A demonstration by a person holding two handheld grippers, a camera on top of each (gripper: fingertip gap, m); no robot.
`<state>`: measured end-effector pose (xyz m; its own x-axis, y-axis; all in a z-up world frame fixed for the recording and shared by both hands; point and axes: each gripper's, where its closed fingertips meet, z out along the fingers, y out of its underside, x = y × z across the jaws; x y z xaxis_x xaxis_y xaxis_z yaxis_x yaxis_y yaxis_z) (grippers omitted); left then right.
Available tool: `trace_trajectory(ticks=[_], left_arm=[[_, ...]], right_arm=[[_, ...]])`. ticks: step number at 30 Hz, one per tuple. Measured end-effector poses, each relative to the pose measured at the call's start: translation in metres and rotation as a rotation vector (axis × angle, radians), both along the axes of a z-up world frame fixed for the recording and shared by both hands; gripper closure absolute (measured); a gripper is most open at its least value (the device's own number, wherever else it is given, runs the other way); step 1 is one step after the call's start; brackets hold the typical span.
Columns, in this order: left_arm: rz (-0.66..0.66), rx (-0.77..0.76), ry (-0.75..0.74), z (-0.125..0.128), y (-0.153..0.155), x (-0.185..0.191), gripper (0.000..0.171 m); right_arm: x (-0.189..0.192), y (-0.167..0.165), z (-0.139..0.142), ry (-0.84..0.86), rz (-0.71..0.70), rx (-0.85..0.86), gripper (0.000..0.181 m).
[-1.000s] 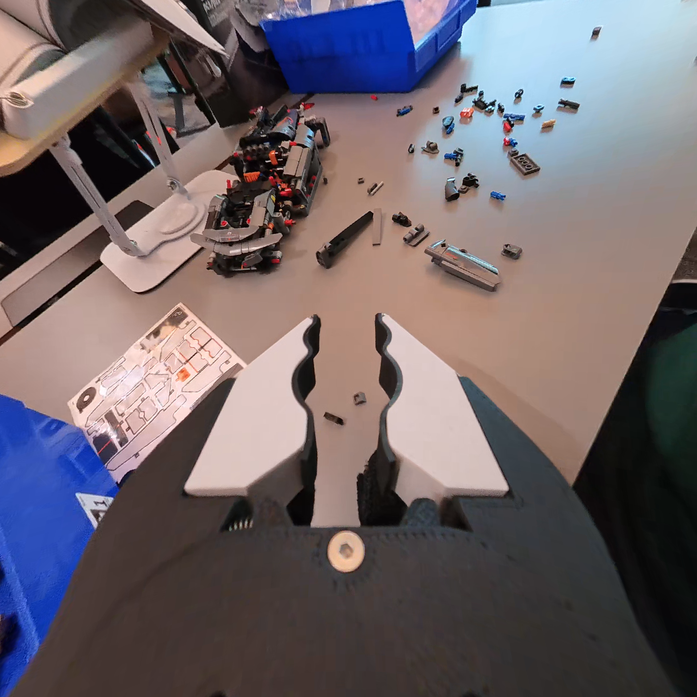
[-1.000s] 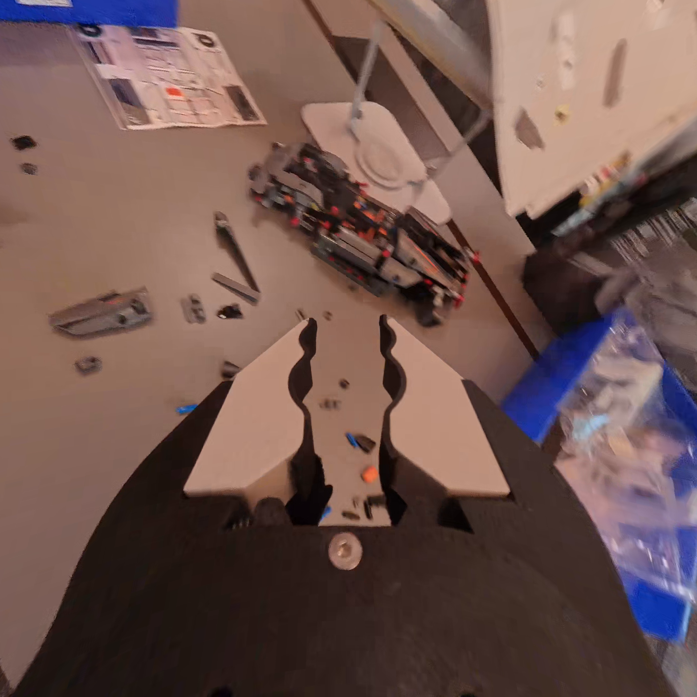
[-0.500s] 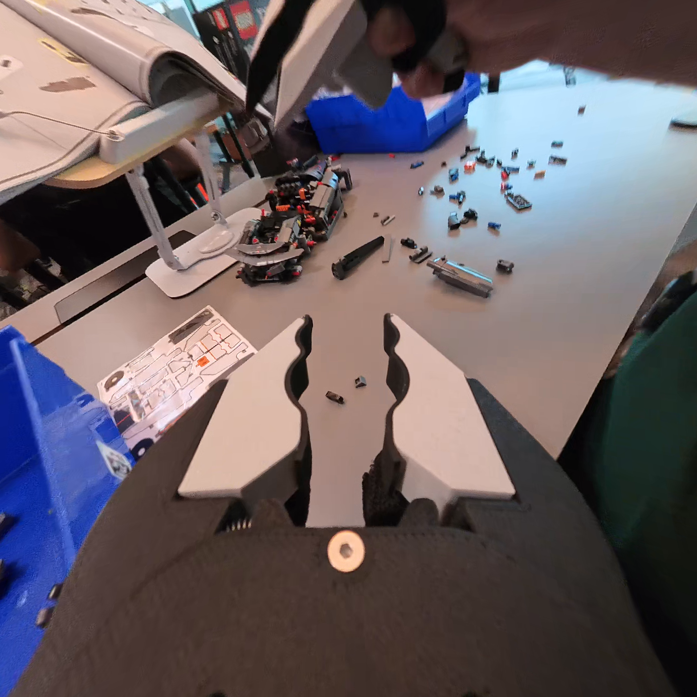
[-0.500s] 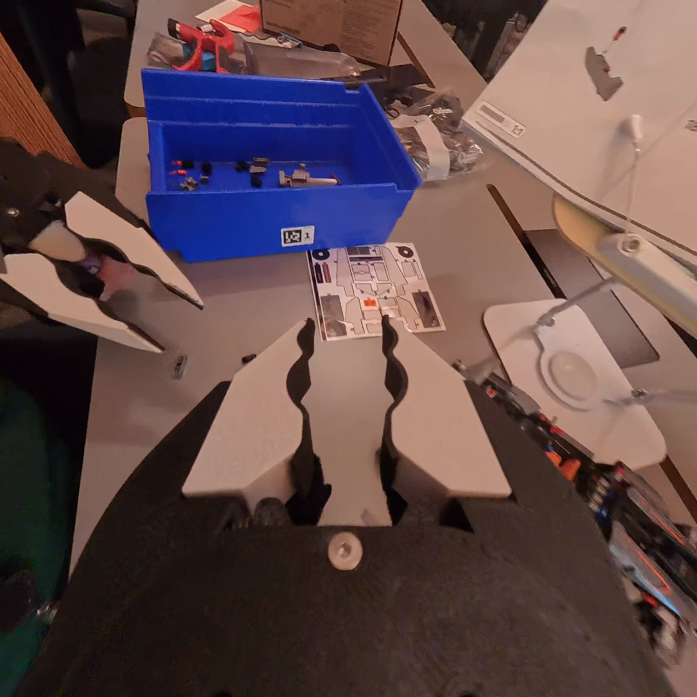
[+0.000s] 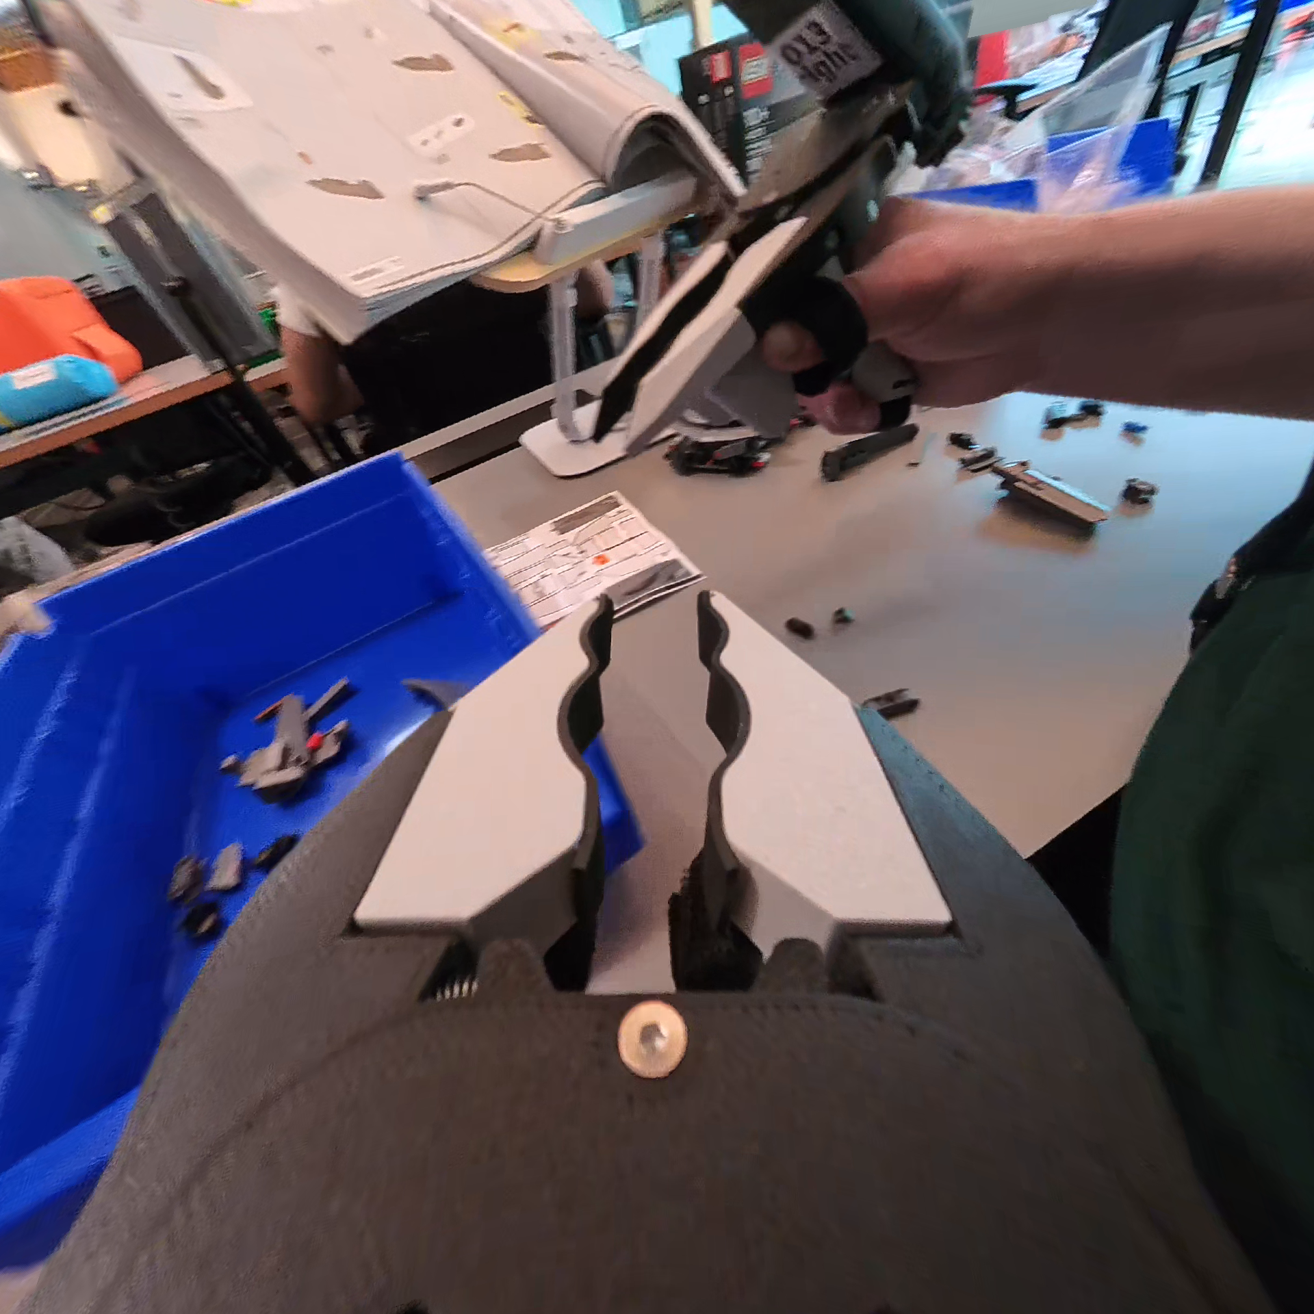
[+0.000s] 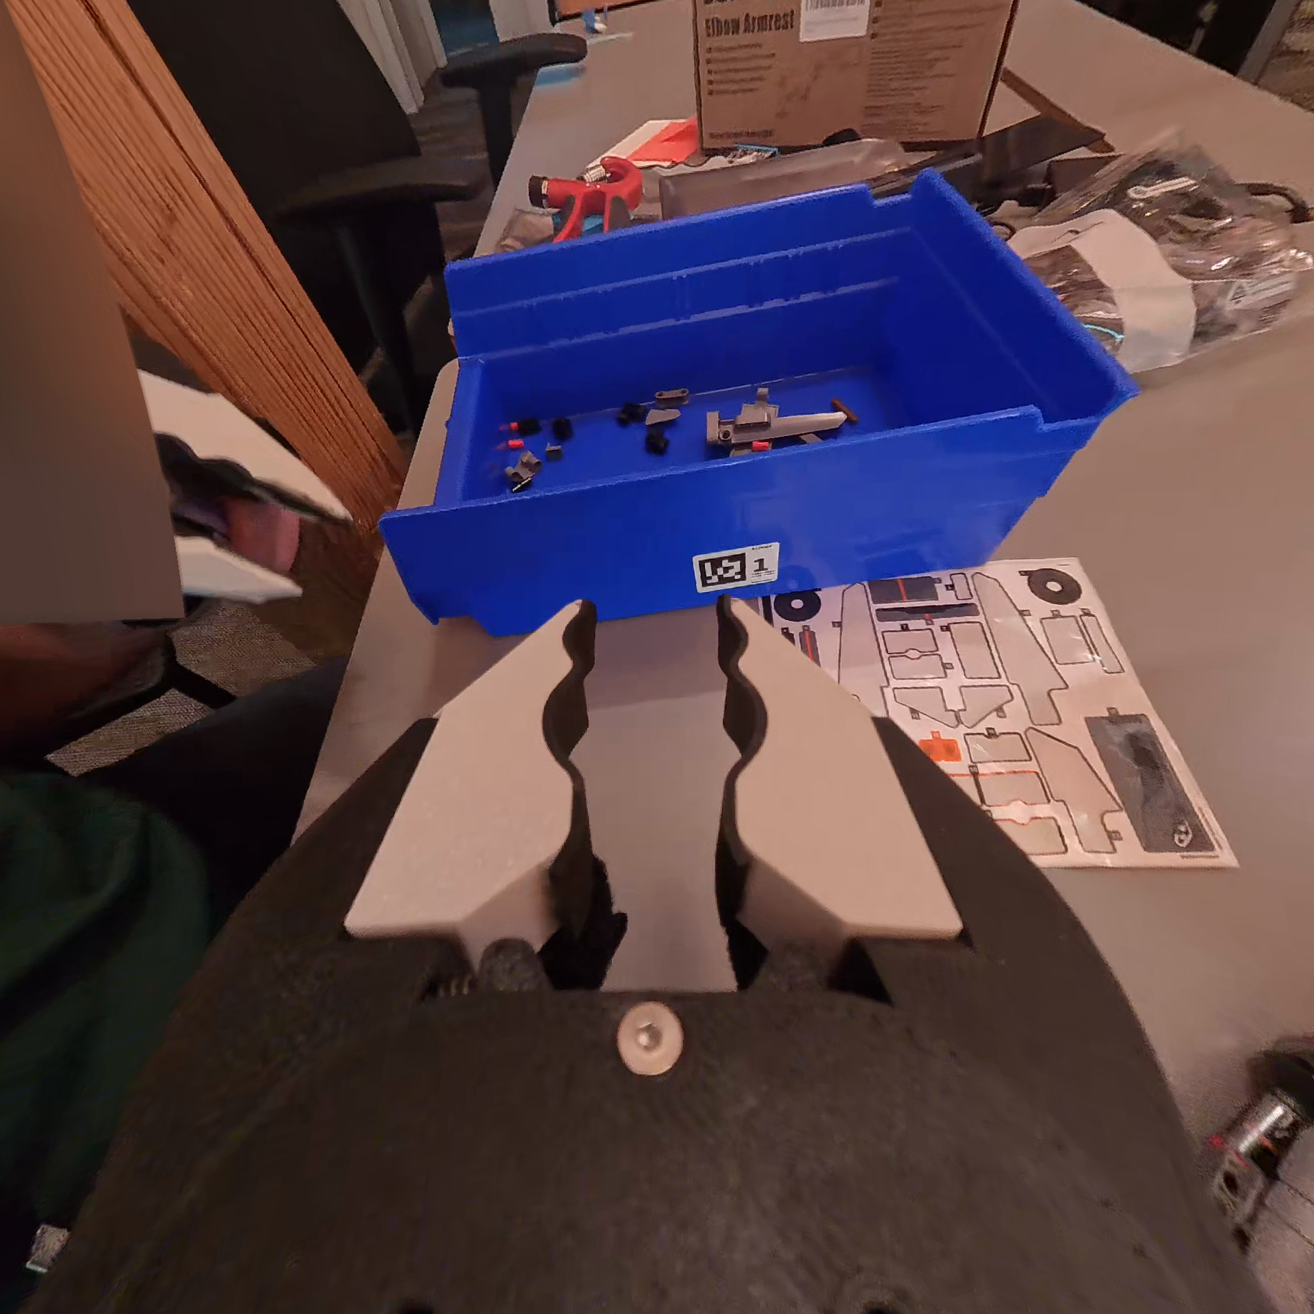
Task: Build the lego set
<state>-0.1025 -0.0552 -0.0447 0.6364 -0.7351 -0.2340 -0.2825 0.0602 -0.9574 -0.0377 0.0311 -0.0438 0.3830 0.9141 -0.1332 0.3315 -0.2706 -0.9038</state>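
Note:
My left gripper [image 5: 654, 604] is open and empty, above the table beside the blue bin [image 5: 298, 569]. The bin holds a grey lego subassembly [image 5: 291, 746] and several small dark pieces. My right gripper [image 6: 650, 611] is open and empty, above the table just in front of the same bin [image 6: 711, 512], facing the grey subassembly [image 6: 768, 426]. In the left wrist view a hand holds the right gripper [image 5: 618, 430] in the air in front of the lego car [image 5: 718, 448]. The car's end shows at the right wrist view's lower right [image 6: 1266, 1138].
A sticker sheet [image 6: 995, 711] lies on the grey table right of the bin. A black beam [image 5: 867, 448], a grey panel piece [image 5: 1052, 490] and small loose pieces [image 5: 800, 626] lie farther right. An open instruction book on a stand [image 5: 426, 142] overhangs the car. A cardboard box [image 6: 853, 64] and plastic bags [image 6: 1173, 249] lie behind the bin. The grippers' ends are close to 11 cm from one another.
Both grippers have swung left, away from the car and the loose parts, and now face the blue bin. Both have stayed open and empty.

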Motion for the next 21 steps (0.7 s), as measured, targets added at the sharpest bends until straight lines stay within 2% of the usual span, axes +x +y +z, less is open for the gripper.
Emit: trace_trajectory(ticks=[7,15,21], left_arm=[[0.122,-0.04,-0.022,-0.001,0.012,-0.053,0.152],[0.095,-0.064,0.033,-0.027,0.02,-0.038,0.145],[0.035,-0.094,0.053,-0.039,0.021,-0.031,0.146]], right_arm=[[-0.011,0.003,-0.019,0.033,0.015,-0.061,0.151],[0.011,0.008,-0.058,-0.075,-0.085,-0.069,0.148],[0.019,0.005,-0.071,-0.096,-0.107,-0.108,0.149]])
